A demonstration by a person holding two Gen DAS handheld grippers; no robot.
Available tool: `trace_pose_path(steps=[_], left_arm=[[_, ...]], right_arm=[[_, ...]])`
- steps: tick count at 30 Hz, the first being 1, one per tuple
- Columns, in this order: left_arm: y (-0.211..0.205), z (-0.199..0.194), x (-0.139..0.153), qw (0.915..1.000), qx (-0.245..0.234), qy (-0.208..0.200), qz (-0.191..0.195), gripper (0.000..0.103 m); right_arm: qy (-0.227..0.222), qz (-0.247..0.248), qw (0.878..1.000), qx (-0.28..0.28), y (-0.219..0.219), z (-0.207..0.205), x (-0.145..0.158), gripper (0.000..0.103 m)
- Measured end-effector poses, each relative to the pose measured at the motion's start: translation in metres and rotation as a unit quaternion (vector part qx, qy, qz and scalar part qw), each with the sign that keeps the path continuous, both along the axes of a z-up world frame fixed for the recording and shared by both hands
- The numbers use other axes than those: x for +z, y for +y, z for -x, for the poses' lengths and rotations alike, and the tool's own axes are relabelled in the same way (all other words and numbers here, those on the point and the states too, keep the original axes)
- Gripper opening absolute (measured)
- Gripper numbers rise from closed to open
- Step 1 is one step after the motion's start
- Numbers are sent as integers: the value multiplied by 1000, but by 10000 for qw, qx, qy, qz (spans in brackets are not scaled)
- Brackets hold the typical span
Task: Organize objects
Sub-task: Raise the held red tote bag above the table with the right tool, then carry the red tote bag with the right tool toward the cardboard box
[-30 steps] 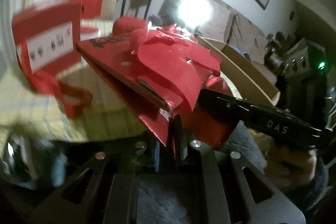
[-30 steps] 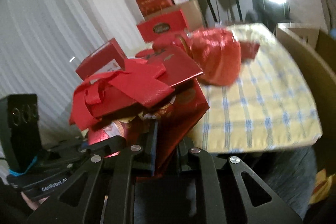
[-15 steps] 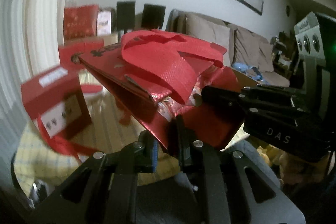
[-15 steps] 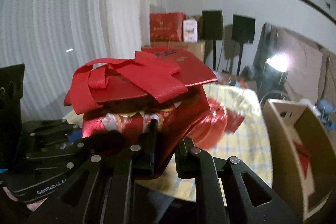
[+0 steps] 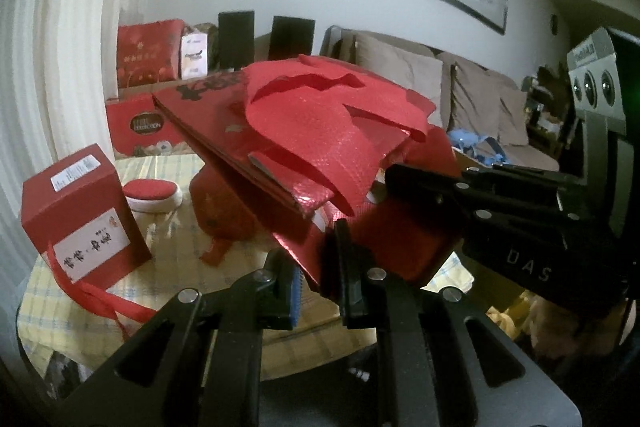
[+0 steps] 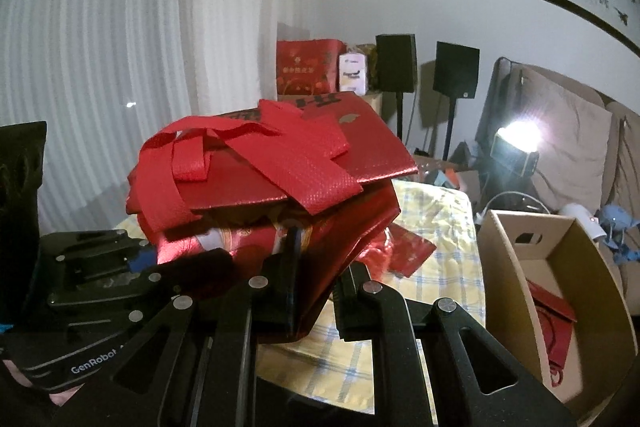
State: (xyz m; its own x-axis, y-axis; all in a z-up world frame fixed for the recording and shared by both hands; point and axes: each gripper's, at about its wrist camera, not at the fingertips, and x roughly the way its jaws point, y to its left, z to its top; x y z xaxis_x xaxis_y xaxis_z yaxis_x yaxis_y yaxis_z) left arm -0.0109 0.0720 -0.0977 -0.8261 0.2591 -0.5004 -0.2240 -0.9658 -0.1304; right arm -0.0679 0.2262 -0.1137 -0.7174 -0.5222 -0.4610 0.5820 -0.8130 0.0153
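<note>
1. table [image 5: 168,227], under a yellow checked cloth: seen further below both cameras than a second ago, with more of its top exposed in the left wrist view.
2. cardboard box [image 6: 520,259], open-topped, beside the table's right edge in the right wrist view; a red item is seen lying inside. it has come fully into frame since the first frame.
3. red gift bag [image 5: 304,147], folded flat with its handles draped over the top: held in the air above the table, clear of the cloth. a second ago it sat lower, close over the table; it is now carried higher and more level.
4. left gripper [image 5: 320,251]: clenched on the bag's lower edge, foil pinched between the pads; grip unchanged across the frames.
5. right gripper [image 6: 316,267]: likewise clamped on the bag's near corner, no change in the hold. each gripper is seen from the other's camera, alongside the bag.
6. small red box [image 5: 80,215] with a white label and ribbon: stands upright on the cloth, left of the bag, sharp now where it was blurred earlier.
7. round red-topped tin [image 5: 152,193]: just behind that box, on the cloth.
</note>
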Motion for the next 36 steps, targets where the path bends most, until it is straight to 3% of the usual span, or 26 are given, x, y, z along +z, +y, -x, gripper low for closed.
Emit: trace_pose_path(steps=[5,10,23,36], left_arm=[[11,6,0,9998,160,-28,93,13],[25,13,10,9996,196,103,167,13],[78,13,27,9995,-254,168,112,13],[93,21,42,9987,-444,229,61,13]], right_arm=[[49,-17,9999,137,7,9,-2,13],[-22,355,9994,52,26,17,8,13],[189,337,9987,-338,81,3,25,13],[354,399,9973,-508,101,6,37,13]])
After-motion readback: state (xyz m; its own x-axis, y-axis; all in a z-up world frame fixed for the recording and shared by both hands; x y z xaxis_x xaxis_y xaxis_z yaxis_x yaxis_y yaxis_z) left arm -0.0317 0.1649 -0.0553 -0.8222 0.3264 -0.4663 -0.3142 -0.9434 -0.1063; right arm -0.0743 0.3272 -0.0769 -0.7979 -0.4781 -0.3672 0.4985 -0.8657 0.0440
